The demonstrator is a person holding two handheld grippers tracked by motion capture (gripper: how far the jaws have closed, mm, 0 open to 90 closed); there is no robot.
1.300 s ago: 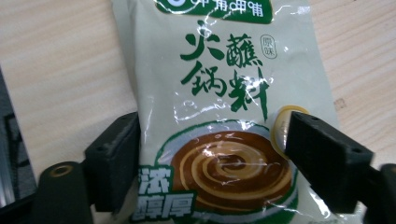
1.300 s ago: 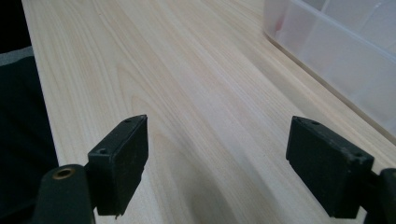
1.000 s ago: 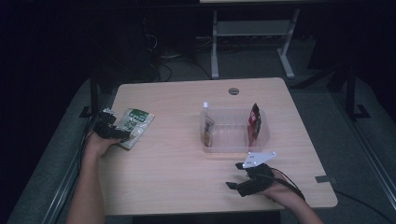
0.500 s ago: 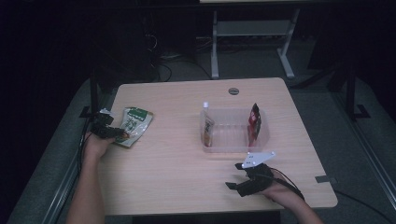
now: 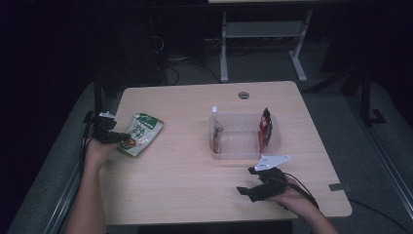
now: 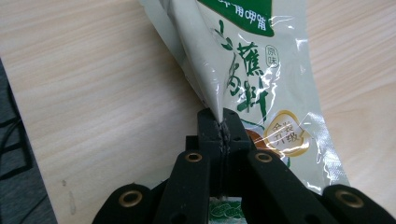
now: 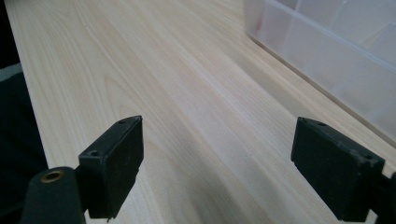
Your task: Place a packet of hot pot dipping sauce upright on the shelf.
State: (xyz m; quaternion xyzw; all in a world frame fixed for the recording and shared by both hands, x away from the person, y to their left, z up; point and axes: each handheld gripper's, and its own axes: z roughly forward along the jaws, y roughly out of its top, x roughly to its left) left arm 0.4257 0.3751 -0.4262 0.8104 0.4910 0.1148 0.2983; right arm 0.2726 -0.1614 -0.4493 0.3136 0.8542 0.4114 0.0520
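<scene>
**Left fingers pinched the snack bag at the desk's left edge**

The left gripper (image 5: 108, 135) sat at the left edge of the desk (image 5: 195, 195), where its fingers had just been closing and now met on the green-and-white snack bag (image 5: 141, 133). In the left gripper view the two black fingers (image 6: 209, 135) stood pressed together with a raised fold of the bag's film caught between them, the crease rising from the pinch toward the top of the frame. The rest of the bag (image 6: 261, 93) lay flat on the wood beyond the fingers, its printed side up. From the high view the bag lay slanted near the desk's left side, well apart from the clear plastic bin (image 5: 243, 139) that stood right of the middle.

That bin held a small white-capped pouch (image 5: 216, 129) leaning at its left end and a red packet (image 5: 264, 131) standing at its right end.

The right gripper (image 5: 258, 185) rested low over the desk near its front edge, just in front of the bin. Its fingers (image 7: 114, 163) stood wide apart with nothing but bare wood between them, and the bin's clear wall (image 7: 327, 56) ran along the upper right of the right gripper view.
</scene>
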